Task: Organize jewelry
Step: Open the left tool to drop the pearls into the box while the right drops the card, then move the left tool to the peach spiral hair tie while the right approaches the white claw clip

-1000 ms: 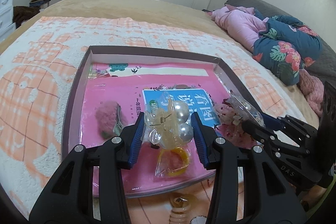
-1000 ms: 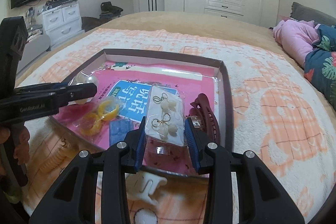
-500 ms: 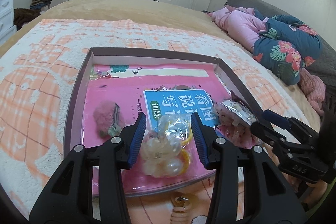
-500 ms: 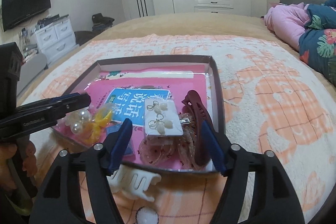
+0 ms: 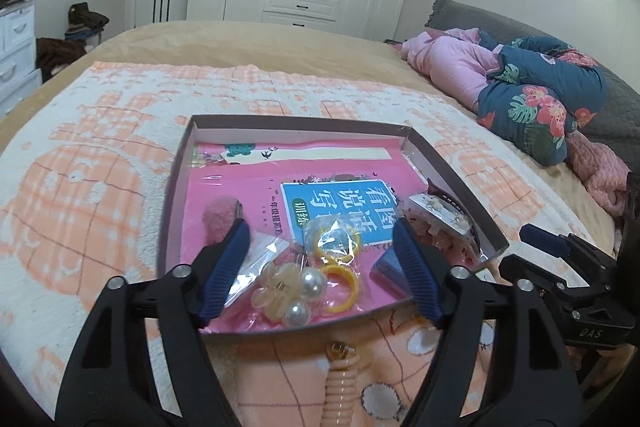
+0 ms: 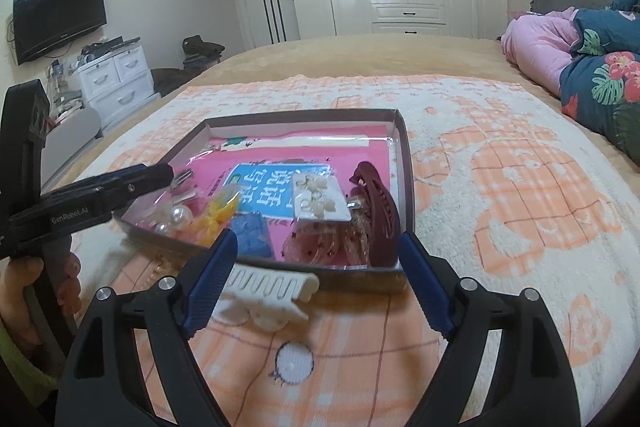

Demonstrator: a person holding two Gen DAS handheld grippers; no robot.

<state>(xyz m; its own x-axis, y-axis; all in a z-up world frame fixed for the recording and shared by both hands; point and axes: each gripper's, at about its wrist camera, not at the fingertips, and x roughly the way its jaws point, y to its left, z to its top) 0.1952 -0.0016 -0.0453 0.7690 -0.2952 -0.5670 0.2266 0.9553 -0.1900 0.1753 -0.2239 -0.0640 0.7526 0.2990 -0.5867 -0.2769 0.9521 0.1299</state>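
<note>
Two black grippers with blue finger pads, both spread wide apart and holding nothing. Left gripper (image 5: 322,251) low in the left wrist view, poised over the near edge of a shallow dark-rimmed cardboard tray (image 5: 176,179) lined with a pink book cover. Between its fingers, lying in the tray: a clear plastic packet of pearl-and-amber hair clip (image 5: 286,287) and yellow plastic rings (image 5: 338,267). Fuzzy pink hair clip (image 5: 218,221) left of centre in the tray. Right gripper (image 6: 318,263) low in the right wrist view, open above a white plastic claw clip (image 6: 266,291) lying on the orange-and-white blanket (image 6: 520,187) just outside the tray's near rim. Dark red claw clip (image 6: 380,211) and white card of earrings (image 6: 320,201) inside the tray at centre frame.
</note>
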